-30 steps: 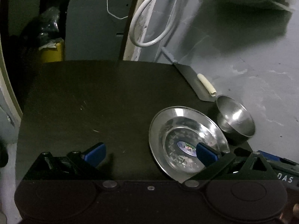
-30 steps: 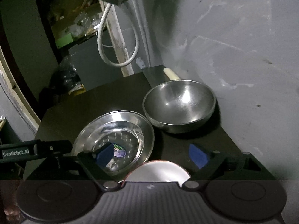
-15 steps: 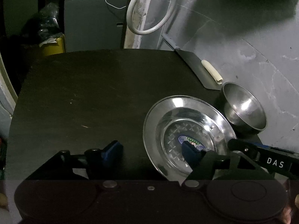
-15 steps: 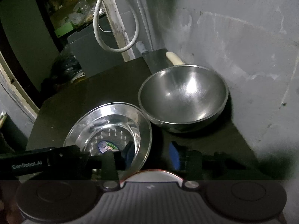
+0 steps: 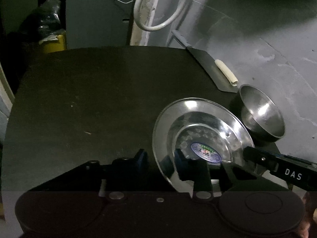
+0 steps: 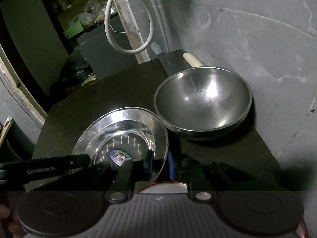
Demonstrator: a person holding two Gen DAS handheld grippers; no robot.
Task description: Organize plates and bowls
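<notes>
Both our grippers have just been closing on the plate (image 5: 200, 136) since a second ago — the left gripper (image 5: 160, 158) narrowed across its near-left rim, though whether its pads yet press we cannot tell; the right gripper (image 6: 159, 163) is clamped on the near-right rim. The plate sits at the table's (image 5: 89, 99) near-right corner, just beside the bowl (image 6: 202, 103) by the wall. With the rim straddled on two sides, we judge a lift is next.
</notes>
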